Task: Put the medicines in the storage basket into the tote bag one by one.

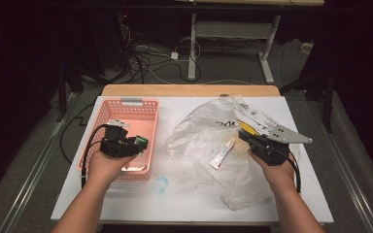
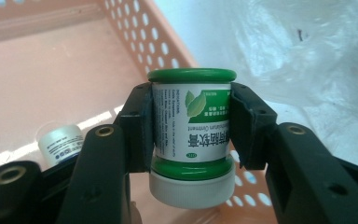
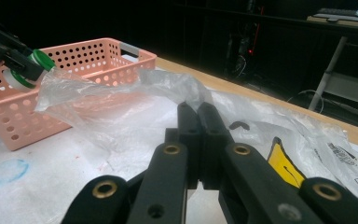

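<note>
Over the basket: the left claw [image 2: 192,135] is clamped on a small green jar [image 2: 192,135], one black jaw pressing each side of its label, above the inside of the pink basket [image 2: 168,46].
Jar: a green rim at the far end, a green band and a white screw cap at the near end; it lies along the claw's line of sight in the left gripper view.
Jar label: white with a green leaf picture, large green Chinese characters and small green print; the word "Ointment" can be read, the rest is too small to make out.
Basket: pink plastic with round holes in its walls, standing on the left half of the white bench [image 1: 126,204]; a small white container [image 2: 61,143] with tiny unreadable print lies on its floor.
Right claw [image 3: 200,116]: jaws together with nothing between them, resting low over a crumpled clear plastic bag [image 1: 209,141] on the right half of the bench.
Bag: it bears black printing and a yellow patch near the right claw, too creased to read; a small white and red tube [image 1: 222,154] lies under the film.
Bench surface: a faint blue ring mark [image 1: 161,184] sits in front of the basket.
</note>
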The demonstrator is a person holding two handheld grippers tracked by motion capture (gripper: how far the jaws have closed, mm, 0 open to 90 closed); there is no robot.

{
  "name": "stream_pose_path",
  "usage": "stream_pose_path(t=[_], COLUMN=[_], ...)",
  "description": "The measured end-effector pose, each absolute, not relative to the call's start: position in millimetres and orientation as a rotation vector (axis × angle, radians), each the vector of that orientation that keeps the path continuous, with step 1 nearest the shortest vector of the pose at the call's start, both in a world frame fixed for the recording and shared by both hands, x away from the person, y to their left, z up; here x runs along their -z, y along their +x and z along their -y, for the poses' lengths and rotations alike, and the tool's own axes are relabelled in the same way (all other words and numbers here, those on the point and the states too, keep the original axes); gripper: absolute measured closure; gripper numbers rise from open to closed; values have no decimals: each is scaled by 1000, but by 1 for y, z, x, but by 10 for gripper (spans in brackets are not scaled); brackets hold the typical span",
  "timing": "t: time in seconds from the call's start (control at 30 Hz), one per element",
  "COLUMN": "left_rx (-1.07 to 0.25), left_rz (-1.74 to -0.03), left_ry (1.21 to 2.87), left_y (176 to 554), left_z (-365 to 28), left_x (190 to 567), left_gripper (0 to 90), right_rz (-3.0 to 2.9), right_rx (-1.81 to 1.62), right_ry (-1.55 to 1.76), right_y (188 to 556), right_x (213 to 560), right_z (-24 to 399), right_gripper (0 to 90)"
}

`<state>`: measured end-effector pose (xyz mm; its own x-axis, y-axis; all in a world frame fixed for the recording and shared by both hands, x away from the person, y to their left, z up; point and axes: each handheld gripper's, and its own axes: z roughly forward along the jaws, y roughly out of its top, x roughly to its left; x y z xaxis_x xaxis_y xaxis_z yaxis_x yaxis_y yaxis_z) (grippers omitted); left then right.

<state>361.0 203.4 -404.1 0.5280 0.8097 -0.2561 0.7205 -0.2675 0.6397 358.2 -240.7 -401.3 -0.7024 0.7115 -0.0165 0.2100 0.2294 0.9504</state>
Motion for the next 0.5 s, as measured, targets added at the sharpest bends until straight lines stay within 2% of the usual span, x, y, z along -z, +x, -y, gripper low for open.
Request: stream_pose_path(t=[0.17, 0.5], left_rx=[-179, -141], left_rz=[-1189, -1106], left_ry=[2020, 1982], left_y=[349, 330], left_z=[-195, -178], left_x=[400, 402], left_gripper=[538, 538], right_rz=[-2059, -2057], right_rx=[-1482, -1481], right_ry=[843, 846], right_y=[358, 357], right_x=[401, 401], right_z=[241, 240], right_gripper=[900, 900])
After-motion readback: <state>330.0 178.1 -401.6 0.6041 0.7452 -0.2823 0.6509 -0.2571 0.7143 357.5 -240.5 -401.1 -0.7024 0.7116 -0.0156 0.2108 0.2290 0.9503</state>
